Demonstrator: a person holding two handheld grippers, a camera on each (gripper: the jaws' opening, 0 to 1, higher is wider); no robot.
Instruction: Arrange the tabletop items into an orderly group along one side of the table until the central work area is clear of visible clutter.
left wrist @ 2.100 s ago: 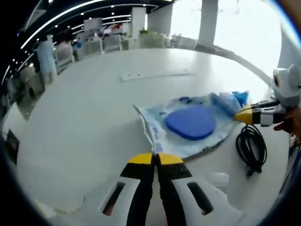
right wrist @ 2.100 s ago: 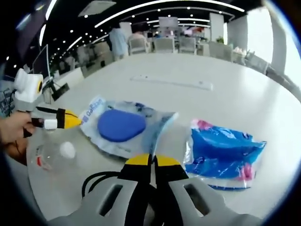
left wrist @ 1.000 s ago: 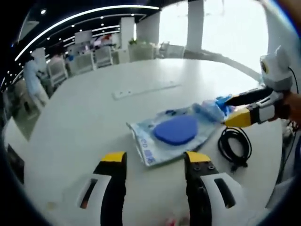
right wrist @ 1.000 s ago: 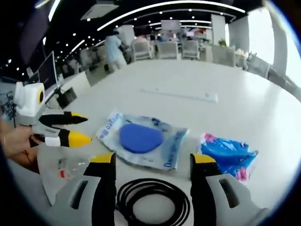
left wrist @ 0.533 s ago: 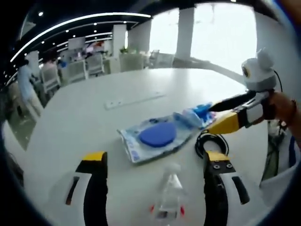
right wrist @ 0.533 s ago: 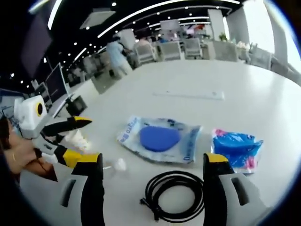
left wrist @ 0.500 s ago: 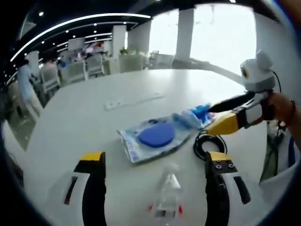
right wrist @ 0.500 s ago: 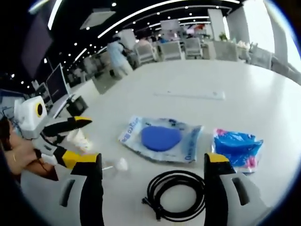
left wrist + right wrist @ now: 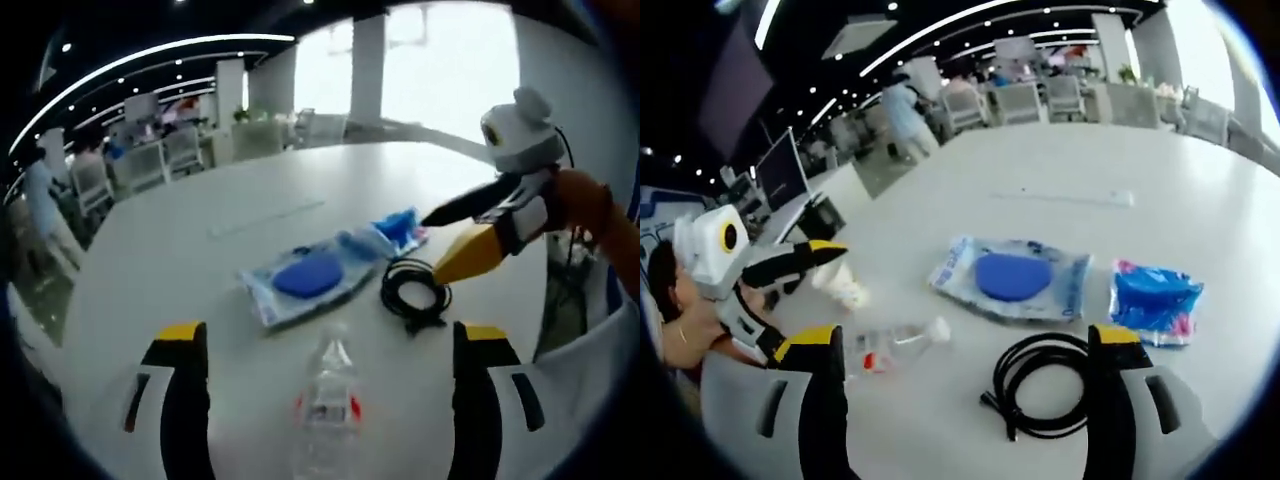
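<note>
White and broad, the round bench [image 9: 1060, 170] is carrying a loose row of clutter near the person's edge: a clear plastic bottle [image 9: 898, 347] lying on its side, a coiled black cable [image 9: 1040, 385], a clear packet holding a blue oval pad [image 9: 1012, 276], and a smaller bright blue packet [image 9: 1153, 299] with pink at its ends. Beyond the bottle something pale and crumpled [image 9: 840, 285] is sitting, possibly a wad of tissue, though it is too small to tell. Both tools are hovering above the bench with nothing in them: in the left gripper view the left tool [image 9: 330, 335] is standing with its jaws spread wide on either side of the bottle [image 9: 325, 405], whose cap end is pointing away towards the pad packet [image 9: 305, 278], while the right tool [image 9: 968, 345] is spread just as wide, framing the cable and the bottle's cap end from above. The bottle is looking empty or nearly so, and the two packets are looking sealed around their contents. Judging by this, the sorting is at an in-between step, a fresh pick being lined up instead of an item being carried. Next, the left tool would need to be dropping over the bottle's body and closing gently, since a light round bottle is liable to roll or squirt out sideways; the cable, lying beside the packets, would want a pinch across several loops so it is not uncoiling when lifted.
</note>
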